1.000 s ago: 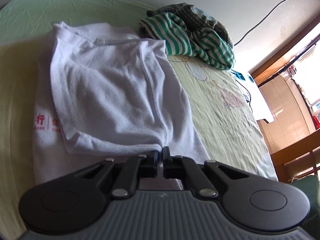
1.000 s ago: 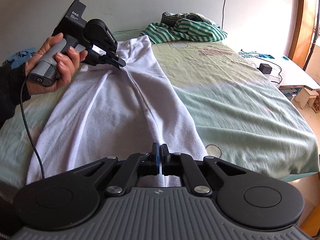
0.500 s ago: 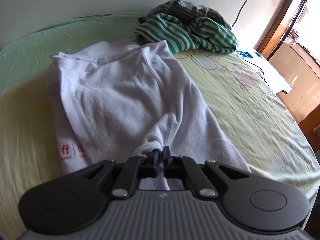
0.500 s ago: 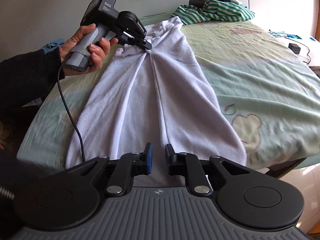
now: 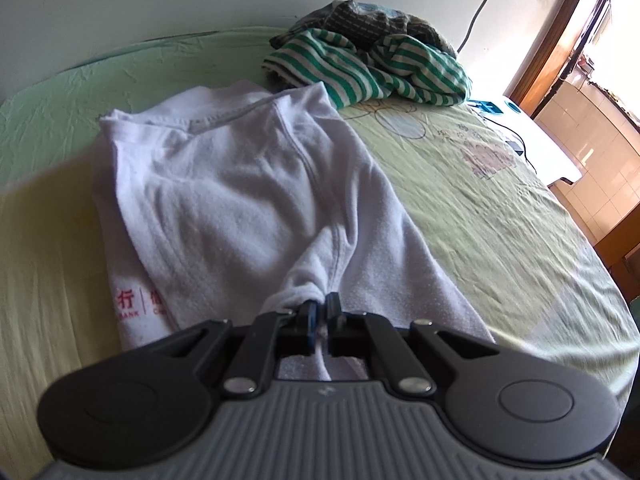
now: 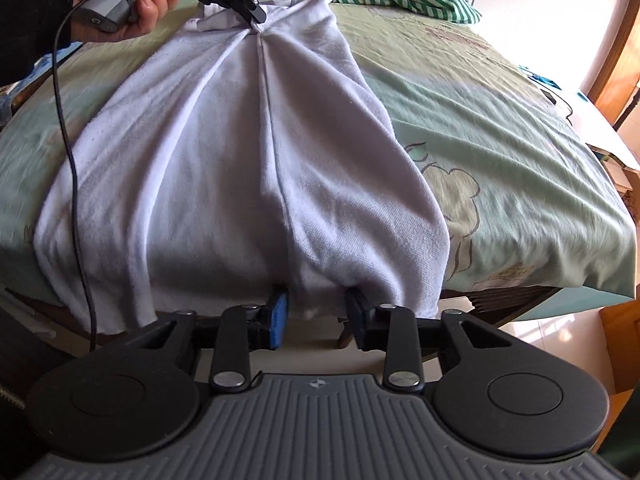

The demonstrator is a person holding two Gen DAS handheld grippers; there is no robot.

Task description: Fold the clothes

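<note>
A white T-shirt point(image 6: 248, 152) with red print lies lengthwise on the green bed, its hem hanging over the near edge. It also shows in the left wrist view point(image 5: 240, 184). My left gripper point(image 5: 321, 316) is shut on a pinched fold of the shirt near the sleeve; in the right wrist view the left gripper point(image 6: 253, 10) holds that fold at the far end. My right gripper point(image 6: 318, 314) is open and empty, just below the hanging hem.
A pile of green-striped and dark clothes point(image 5: 372, 60) lies at the bed's far end by the wall. A white side table point(image 5: 532, 136) with cables stands to the right. The bed's near edge point(image 6: 520, 292) drops to a tiled floor.
My right gripper has let go of the shirt's hem, opened wide and pulled back below the bed edge. My left gripper still holds its fold and has shifted slightly.
</note>
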